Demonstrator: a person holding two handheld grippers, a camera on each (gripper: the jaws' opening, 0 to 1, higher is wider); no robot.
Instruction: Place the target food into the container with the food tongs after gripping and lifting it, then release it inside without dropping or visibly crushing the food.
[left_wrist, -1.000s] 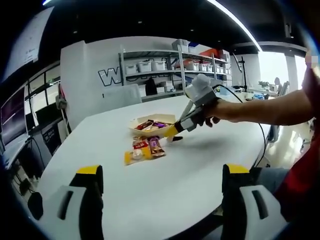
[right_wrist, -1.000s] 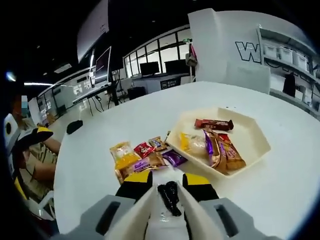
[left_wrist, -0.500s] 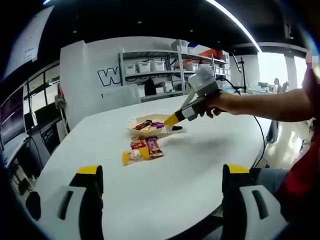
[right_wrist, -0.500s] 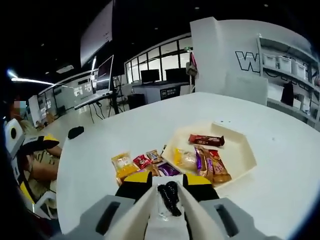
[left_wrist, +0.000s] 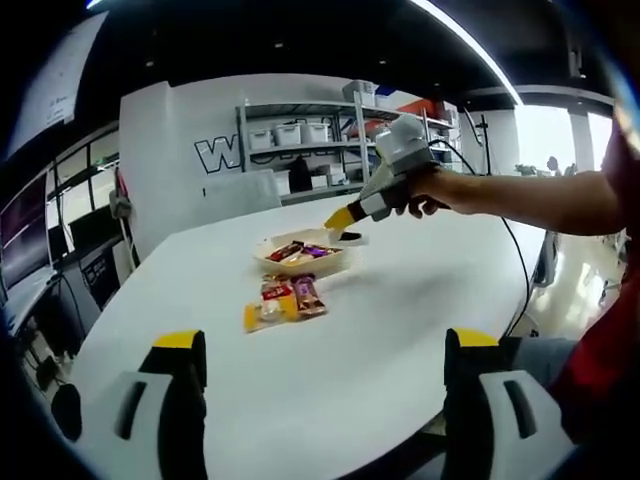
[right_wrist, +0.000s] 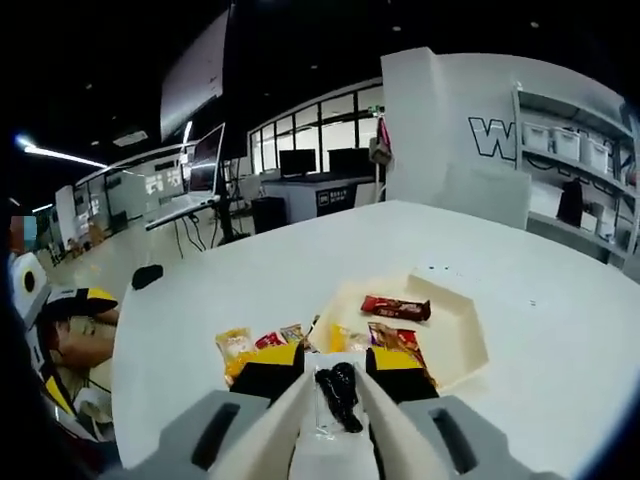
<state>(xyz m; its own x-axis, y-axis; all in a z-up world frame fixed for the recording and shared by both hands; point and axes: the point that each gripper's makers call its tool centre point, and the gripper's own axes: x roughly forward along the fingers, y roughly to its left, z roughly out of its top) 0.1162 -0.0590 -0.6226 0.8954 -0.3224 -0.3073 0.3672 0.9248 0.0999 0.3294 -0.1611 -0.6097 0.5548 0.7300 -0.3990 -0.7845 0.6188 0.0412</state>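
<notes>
We see the right gripper (left_wrist: 338, 217) raised higher above the tray (left_wrist: 300, 262) than a second ago, when it hung just beside the rim. Its jaws are closed on the tongs (right_wrist: 335, 392), whose arms are pressed together; whether they pinch anything we cannot tell. Wrapped snacks (right_wrist: 385, 320) lie in the tray, others (left_wrist: 283, 301) beside it on the table (left_wrist: 400, 330). The left gripper (left_wrist: 325, 385) is spread wide, unmoved.

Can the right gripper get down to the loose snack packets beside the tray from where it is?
Probably yes: the right gripper hangs above the tray, and nothing stands between it and the packets.
</notes>
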